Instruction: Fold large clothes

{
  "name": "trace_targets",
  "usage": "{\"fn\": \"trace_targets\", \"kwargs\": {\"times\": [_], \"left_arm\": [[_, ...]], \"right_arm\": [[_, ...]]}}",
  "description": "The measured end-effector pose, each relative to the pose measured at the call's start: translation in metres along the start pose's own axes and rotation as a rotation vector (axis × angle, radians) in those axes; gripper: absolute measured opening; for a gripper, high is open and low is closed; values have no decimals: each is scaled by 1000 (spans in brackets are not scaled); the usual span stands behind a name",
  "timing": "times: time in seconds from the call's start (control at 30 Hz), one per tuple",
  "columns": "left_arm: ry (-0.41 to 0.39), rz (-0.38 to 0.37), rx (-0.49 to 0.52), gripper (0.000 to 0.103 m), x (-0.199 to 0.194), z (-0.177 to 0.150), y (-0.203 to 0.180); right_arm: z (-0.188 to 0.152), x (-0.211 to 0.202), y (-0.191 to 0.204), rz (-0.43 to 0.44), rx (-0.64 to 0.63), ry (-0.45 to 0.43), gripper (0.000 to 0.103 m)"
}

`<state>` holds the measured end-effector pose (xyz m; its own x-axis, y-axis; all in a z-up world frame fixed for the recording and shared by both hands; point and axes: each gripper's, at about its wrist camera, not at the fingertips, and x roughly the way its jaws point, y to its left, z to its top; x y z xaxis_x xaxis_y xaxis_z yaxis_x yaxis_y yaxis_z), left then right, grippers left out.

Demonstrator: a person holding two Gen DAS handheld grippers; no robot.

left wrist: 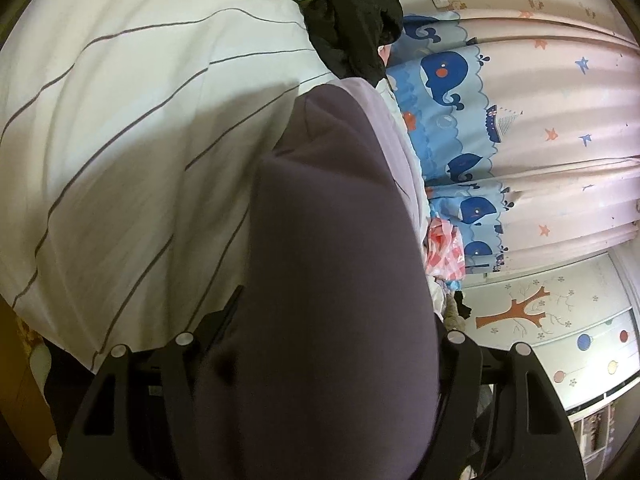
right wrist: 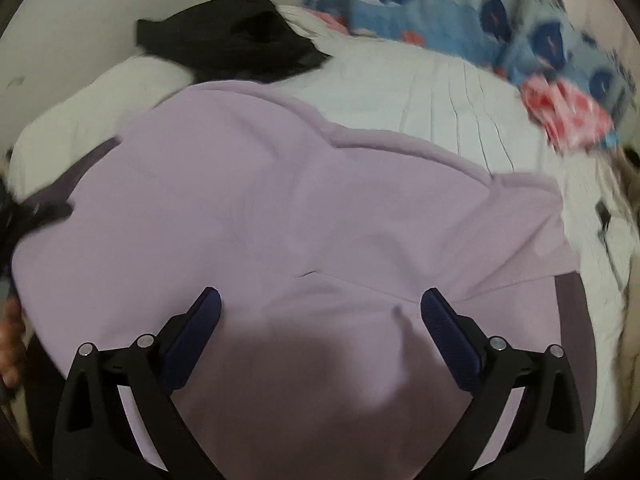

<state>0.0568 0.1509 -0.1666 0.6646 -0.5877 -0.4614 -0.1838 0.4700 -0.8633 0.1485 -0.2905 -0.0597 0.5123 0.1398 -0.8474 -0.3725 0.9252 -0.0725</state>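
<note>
Left tongs (left wrist: 320, 360): clamped on my lilac garment (right wrist: 280, 200), blocking the view.
Right tongs (right wrist: 320, 308): apart above it.
Bed's (right wrist: 420, 92) far edge: black clothes (right wrist: 232, 40).

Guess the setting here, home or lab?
Most likely a home bedroom, probably a child's: a bed with striped white bedding, whale-print curtains, and a cartoon tree mural on the wall. A lilac garment lies spread on the bed.
</note>
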Motion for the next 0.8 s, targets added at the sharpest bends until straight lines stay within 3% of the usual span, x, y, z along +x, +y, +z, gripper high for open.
{"fn": "trace_targets", "kwargs": {"times": [0.07, 0.13, 0.23, 0.3, 0.37, 0.43, 0.53, 0.6, 0.8], "left_arm": [[1, 11, 18, 68, 2, -2, -4], [-12, 26, 32, 69, 0, -4, -7], [-14, 23, 9, 69, 1, -2, -3], [-21, 27, 19, 69, 1, -2, -5], [-21, 37, 46, 68, 1, -4, -11], [-31, 56, 67, 69, -1, -5, -14], [-35, 60, 49, 69, 0, -3, -10], [-40, 60, 57, 68, 0, -2, -13], [-94, 35, 244, 63, -6, -21, -72]], "right_arm": [[-6, 18, 6, -17, -41, 0, 97], [3, 9, -3, 16, -1, 19, 97], [2, -13, -5, 7, -5, -48, 97], [-4, 9, 0, 12, -44, 6, 97], [-11, 20, 1, 19, -54, -7, 97], [-9, 6, 2, 28, -25, 5, 97], [-8, -19, 17, 22, -63, -82, 97], [-23, 2, 25, 19, -77, -23, 97], [-22, 14, 24, 23, -73, -57, 97]]}}
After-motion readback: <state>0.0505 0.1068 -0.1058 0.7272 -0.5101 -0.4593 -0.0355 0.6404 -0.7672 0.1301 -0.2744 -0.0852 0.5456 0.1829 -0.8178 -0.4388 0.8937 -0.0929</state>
